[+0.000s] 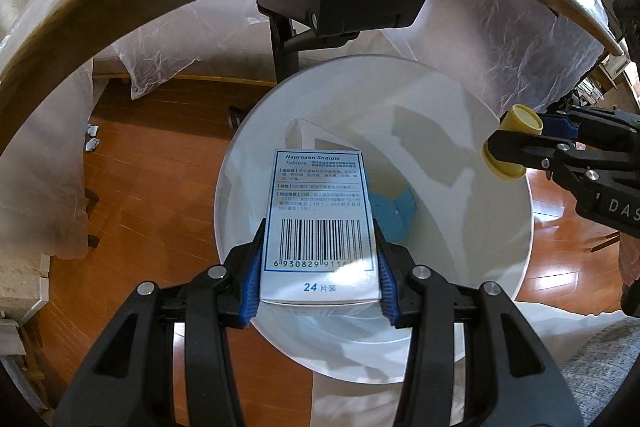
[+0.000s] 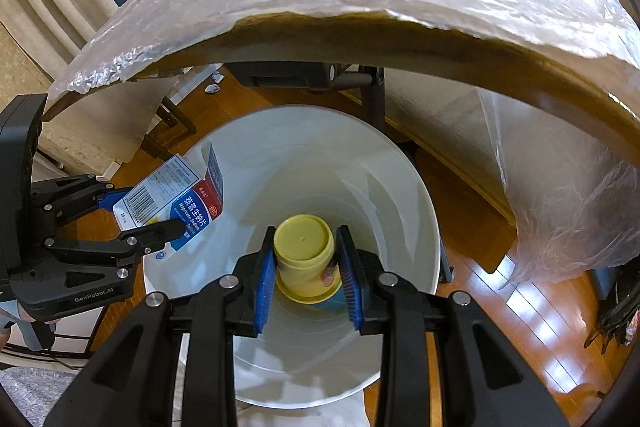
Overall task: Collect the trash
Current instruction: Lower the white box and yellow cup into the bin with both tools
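Trash in both grippers hangs over the open mouth of a white bin [image 1: 516, 227] that stands on the wood floor just off the edge of a plastic-covered table [image 1: 120, 7]. The left gripper [image 1: 318, 267] is clamped on a tablet box [image 1: 320, 223], barcode face up, the box's long axis running straight out along the fingers and its far end poking out over the bin's middle. The right gripper [image 2: 308, 267] squeezes a small yellow cup [image 2: 306, 255] by its sides, base pointing away from the camera and down into the bin. Seen from the left, the cup [image 1: 512, 143] sits over the bin's right rim; seen from the right, the box [image 2: 172, 195] crosses the left rim. Something blue [image 1: 394, 215] already lies at the bottom. Both pieces look placed to fall inside once the jaws part; the box appears the more central of the two.
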`<state>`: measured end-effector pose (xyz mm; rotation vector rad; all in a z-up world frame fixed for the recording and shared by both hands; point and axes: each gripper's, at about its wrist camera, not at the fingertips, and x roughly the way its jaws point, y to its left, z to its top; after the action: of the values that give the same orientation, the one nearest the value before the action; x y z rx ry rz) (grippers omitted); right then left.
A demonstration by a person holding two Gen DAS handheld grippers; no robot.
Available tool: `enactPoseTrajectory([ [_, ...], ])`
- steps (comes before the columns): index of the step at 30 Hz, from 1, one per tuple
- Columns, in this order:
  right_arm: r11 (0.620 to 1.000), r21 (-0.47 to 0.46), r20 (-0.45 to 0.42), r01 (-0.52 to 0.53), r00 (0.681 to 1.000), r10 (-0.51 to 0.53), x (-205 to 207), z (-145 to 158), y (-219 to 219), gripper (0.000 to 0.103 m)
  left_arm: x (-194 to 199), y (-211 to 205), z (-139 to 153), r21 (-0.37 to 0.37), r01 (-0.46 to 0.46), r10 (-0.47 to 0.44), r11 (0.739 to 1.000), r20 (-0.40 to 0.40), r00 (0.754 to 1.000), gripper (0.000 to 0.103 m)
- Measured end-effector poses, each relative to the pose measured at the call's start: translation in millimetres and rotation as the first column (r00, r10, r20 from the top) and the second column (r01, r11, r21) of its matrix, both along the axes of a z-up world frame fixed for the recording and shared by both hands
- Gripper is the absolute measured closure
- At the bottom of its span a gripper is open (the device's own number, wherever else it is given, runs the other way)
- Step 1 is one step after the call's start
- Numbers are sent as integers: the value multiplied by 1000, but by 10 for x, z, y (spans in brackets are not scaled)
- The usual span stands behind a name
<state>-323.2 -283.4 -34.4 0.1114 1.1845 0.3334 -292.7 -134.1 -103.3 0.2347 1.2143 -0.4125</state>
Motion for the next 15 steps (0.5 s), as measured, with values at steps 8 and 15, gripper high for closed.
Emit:
enactPoseTrajectory([
  [8,1000,-29,0,-4,1000,4,-1,-36,27,73,37,17,-36,9,2,-2,1000,-8,1000,56],
  [15,1000,-30,1,-5,1000,5,3,-47,33,73,57,6,-36,13,5,-5,1000,-10,1000,56],
])
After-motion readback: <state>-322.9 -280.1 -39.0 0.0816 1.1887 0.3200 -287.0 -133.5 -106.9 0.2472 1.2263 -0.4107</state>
